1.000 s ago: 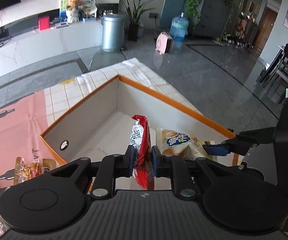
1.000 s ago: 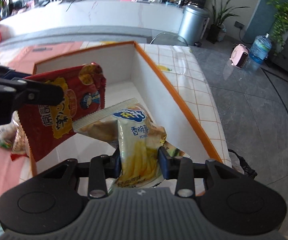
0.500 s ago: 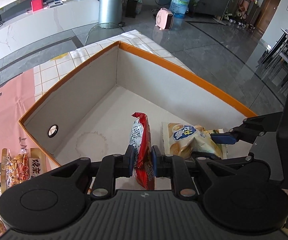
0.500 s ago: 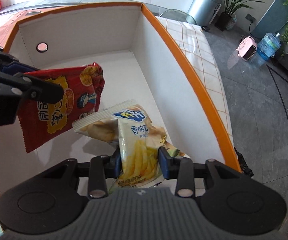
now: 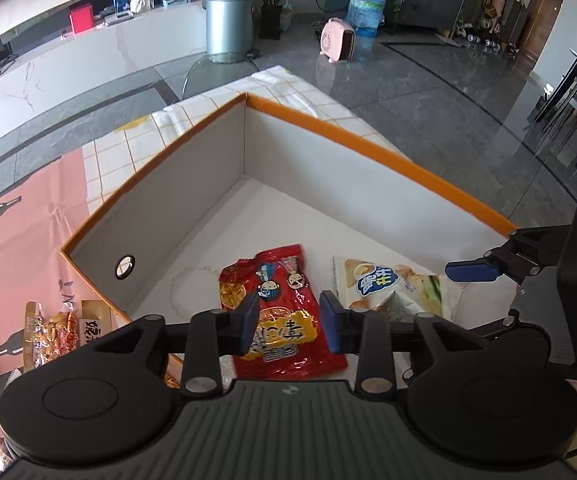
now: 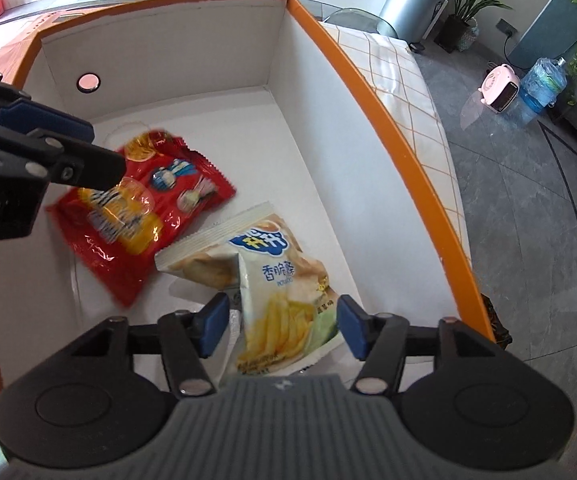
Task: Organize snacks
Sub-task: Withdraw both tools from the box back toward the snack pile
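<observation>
Blue-padded tongs [image 5: 288, 322] [image 6: 282, 326] apart, empty

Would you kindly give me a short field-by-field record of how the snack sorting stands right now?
container: orange-rimmed box, white inside
red snack bag: lying on the box floor, released
pale chip bag: lying on the box floor beside the red one, released
left gripper: jaws open, above the red bag
right gripper: jaws open, above the chip bag
still outside: snack packets on the pink tablecloth, left of the box
</observation>
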